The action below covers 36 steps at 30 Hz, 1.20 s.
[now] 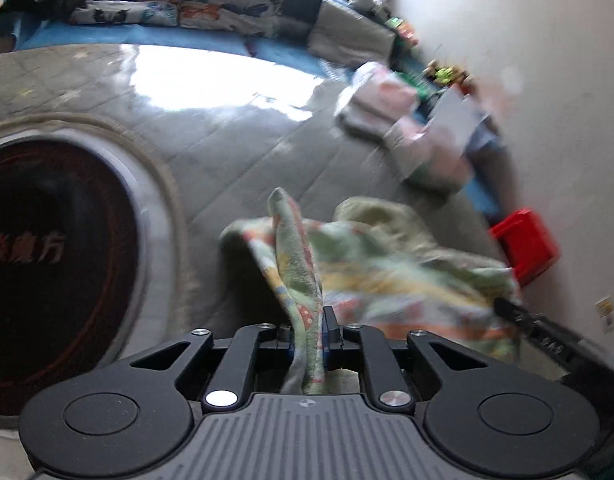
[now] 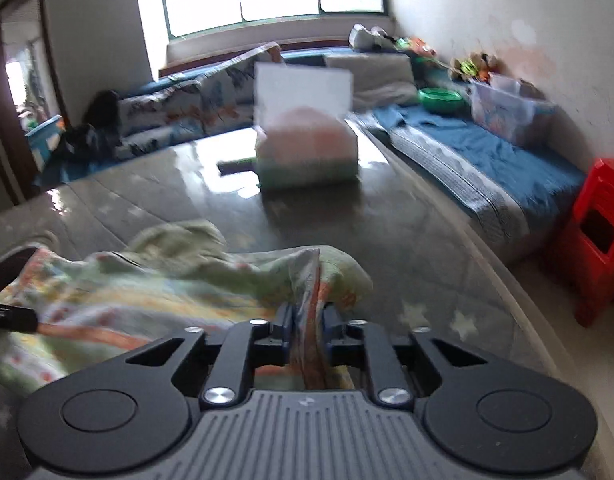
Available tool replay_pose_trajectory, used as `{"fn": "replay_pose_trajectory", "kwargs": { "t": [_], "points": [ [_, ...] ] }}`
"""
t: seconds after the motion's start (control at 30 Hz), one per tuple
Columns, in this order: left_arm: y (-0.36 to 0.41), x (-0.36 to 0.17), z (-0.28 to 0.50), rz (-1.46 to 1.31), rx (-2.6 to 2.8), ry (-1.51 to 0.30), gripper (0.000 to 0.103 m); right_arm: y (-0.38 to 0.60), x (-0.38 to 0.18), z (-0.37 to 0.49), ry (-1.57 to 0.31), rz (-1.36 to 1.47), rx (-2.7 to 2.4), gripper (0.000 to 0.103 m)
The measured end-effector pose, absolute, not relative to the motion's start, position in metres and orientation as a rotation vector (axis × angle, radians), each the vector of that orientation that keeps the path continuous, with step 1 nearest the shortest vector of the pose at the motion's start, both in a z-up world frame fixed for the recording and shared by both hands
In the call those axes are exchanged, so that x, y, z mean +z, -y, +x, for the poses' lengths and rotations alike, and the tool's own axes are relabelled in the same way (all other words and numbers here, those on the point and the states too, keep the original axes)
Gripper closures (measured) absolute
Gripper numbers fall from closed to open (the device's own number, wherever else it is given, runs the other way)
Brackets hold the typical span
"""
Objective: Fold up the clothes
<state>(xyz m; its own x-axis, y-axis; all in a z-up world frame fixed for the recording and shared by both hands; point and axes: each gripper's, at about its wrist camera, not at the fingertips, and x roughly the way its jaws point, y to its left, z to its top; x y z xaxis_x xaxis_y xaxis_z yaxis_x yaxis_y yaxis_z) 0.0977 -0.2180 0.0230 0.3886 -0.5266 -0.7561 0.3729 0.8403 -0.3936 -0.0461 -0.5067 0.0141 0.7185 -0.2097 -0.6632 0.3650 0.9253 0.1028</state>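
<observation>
Left gripper (image 1: 309, 334) pinching a patterned cloth (image 1: 387, 264)

Its jaws are closed on a bunched fold of the green, floral cloth, which spreads rightward over the grey tabletop (image 1: 227, 136); folded clothes (image 1: 403, 124) lie beyond, a red stool (image 1: 527, 244) by the wall.

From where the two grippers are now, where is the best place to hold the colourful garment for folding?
Probably where it is held now: the garment by two edges, one pinched in each hand-held gripper, left and right, each coming from the near side. The cloth between them sags crumpled on the table, so edge grips should let it spread.
</observation>
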Motion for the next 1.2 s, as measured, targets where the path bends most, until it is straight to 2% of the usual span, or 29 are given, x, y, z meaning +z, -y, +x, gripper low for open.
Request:
{"fn": "replay_pose_trajectory", "kwargs": {
  "t": [0.13, 0.2, 0.27, 0.7, 0.9, 1.2],
  "points": [
    [0.203, 0.025, 0.1, -0.137, -0.521, -0.993, 0.077, 0.514, 0.016, -0.048, -0.685, 0.25, -0.355, 0.077],
    [0.199, 0.029, 0.103, -0.122, -0.487, -0.969, 0.077, 0.516, 0.02, -0.05, -0.664, 0.251, -0.348, 0.056],
    [0.199, 0.033, 0.108, -0.126, -0.476, -0.956, 0.077, 0.513, 0.023, -0.047, -0.65, 0.253, -0.315, 0.049],
    [0.263, 0.035, 0.11, -0.127, -0.655, -0.954, 0.08, 0.487, 0.006, 0.003, -0.706, 0.251, -0.188, 0.045],
    [0.29, 0.016, 0.127, -0.105, -0.659, -0.996, 0.08, 0.48, 0.002, 0.013, -0.722, 0.193, -0.176, 0.031],
    [0.29, 0.025, 0.122, -0.111, -0.674, -0.953, 0.079, 0.459, 0.008, -0.004, -0.741, 0.122, -0.114, 0.027]
  ]
}}
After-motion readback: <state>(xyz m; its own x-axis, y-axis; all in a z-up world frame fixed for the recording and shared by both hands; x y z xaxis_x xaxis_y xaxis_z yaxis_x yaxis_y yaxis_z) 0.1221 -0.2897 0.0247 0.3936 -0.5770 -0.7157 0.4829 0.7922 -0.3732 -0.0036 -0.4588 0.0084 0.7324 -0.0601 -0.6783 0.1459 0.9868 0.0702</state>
